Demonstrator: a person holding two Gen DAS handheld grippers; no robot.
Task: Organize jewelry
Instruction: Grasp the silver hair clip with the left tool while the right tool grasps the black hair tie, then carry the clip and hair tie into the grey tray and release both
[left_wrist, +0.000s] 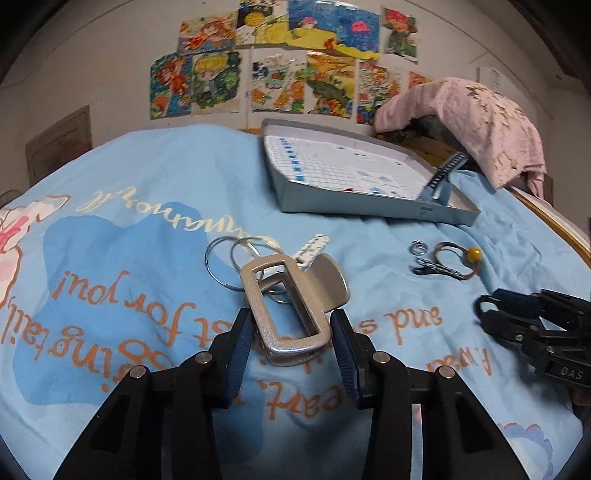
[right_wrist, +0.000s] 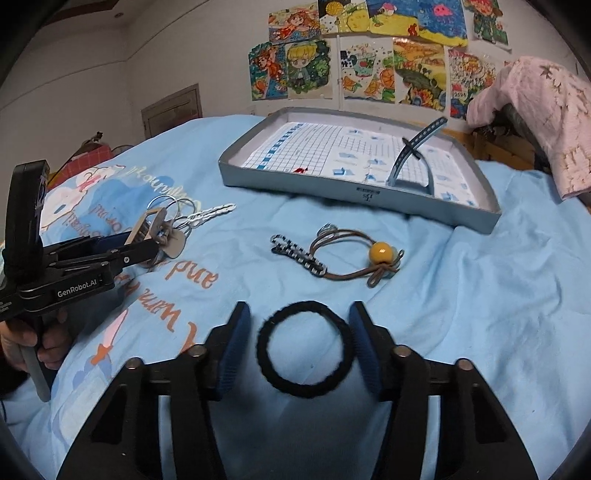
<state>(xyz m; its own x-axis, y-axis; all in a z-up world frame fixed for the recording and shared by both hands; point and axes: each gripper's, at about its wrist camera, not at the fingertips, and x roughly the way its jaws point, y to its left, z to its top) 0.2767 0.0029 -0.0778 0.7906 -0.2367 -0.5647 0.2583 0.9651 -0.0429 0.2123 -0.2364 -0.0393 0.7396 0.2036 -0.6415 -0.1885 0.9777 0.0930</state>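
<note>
Cloth, light blue and soft, printed with orange script and a cartoon figure, covers the tabletop (right_wrist: 480, 314). Left claw (left_wrist: 291, 325): 2 blue ribbed pads flank a silver metallic hair clip (left_wrist: 288, 306), rectangular open frame with curved jaw piece; pads appear touching its sides, pinching it where it lies on the cloth. Behind the clip, 2 thin wire rings (left_wrist: 236, 258) and 1 white toothed barrette (left_wrist: 312, 249). Right claw (right_wrist: 301, 347): partly spread, 2 blue pads either side of 1 black fuzzy round hair tie (right_wrist: 304, 349) lying flat on the cloth; small gap visible on the left side, right pad close against the tie or touching, cannot tell. Ahead of it, 1 brown cord hair tie with 1 yellow bead (right_wrist: 382, 253), 1 black-and-white patterned hair pin (right_wrist: 299, 256), 1 small wire coil (left_wrist: 418, 246). Further back, 1 shallow grey cardboard tray (right_wrist: 332, 184) lined with blue-gridded paper, holding 1 blue perforated curved strap (right_wrist: 413, 151). Pink crinkled fabric (right_wrist: 543, 110) at the far right.
</note>
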